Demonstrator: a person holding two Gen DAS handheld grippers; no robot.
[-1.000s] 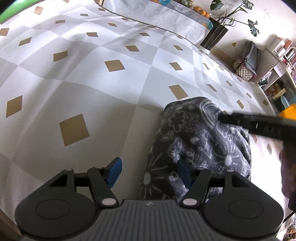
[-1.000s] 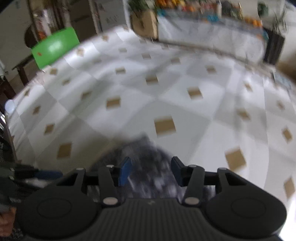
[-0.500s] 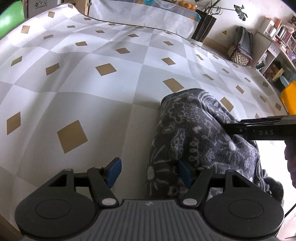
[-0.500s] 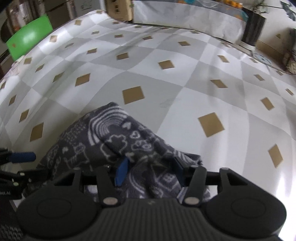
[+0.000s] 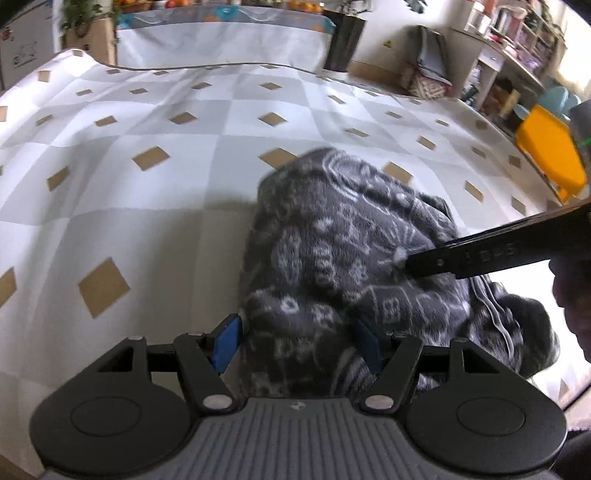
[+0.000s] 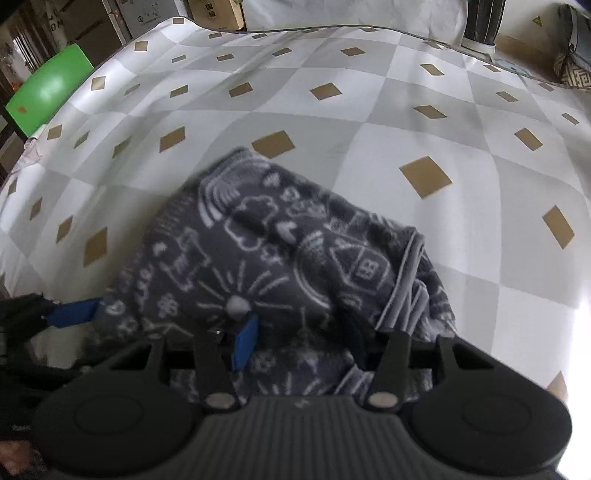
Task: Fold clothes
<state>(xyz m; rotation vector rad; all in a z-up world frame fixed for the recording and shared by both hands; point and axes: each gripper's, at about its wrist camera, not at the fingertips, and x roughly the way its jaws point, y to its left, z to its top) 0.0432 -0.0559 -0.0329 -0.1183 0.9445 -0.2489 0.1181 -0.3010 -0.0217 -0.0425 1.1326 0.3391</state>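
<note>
A dark grey fleece garment (image 5: 332, 240) with white doodle print lies folded into a thick bundle (image 6: 266, 240) on the checked tablecloth (image 5: 147, 122). My left gripper (image 5: 298, 344) straddles its near end. The jaws stand apart: the left blue pad (image 5: 227, 341) is at the cloth's edge, the right finger sunk in the fleece. My right gripper (image 6: 301, 340) points down onto the bundle's top with fleece bulging between its spread fingers, the blue pad (image 6: 245, 341) face still bare. Its black finger (image 5: 480, 254) reaches in from the right in the left wrist view.
A green chair (image 6: 48, 92) stands off the table's far left and a yellow one (image 5: 550, 155) off its right. A black plant pot (image 5: 343, 35) and cluttered shelves (image 5: 498, 44) lie beyond the far edge. The cloth (image 6: 406, 92) around the bundle is bare.
My left gripper slid right, so its left pad now meets the bundle's edge. The right gripper rolled and came lower over the bundle's top. The bundle itself stayed in place.
</note>
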